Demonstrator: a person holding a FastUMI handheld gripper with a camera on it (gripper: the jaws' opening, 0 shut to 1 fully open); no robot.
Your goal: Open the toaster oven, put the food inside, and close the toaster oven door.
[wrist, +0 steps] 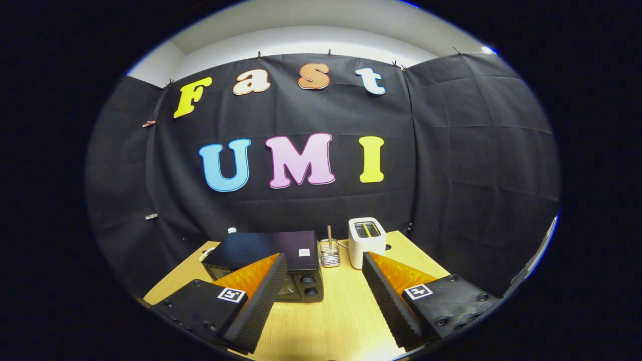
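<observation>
While the gripper (323,281) stood with its fingers spread and empty, the toaster oven (268,263) lay just ahead at about eleven o'clock, its long axis crosswise; the left finger (251,301) probably hid its door. No food was discernible.

- Your tongs (321,281) end in two wedge-shaped fingers (261,296), each faced on its inner side with a ribbed, saw-toothed pad.
- Each finger sits on a blocky, angular mount fastened with small round screws near its corners.
- A square black-and-white tag marker is fixed atop each mount, one on either side.
- Both sides match in build, mirror images of one another.
</observation>
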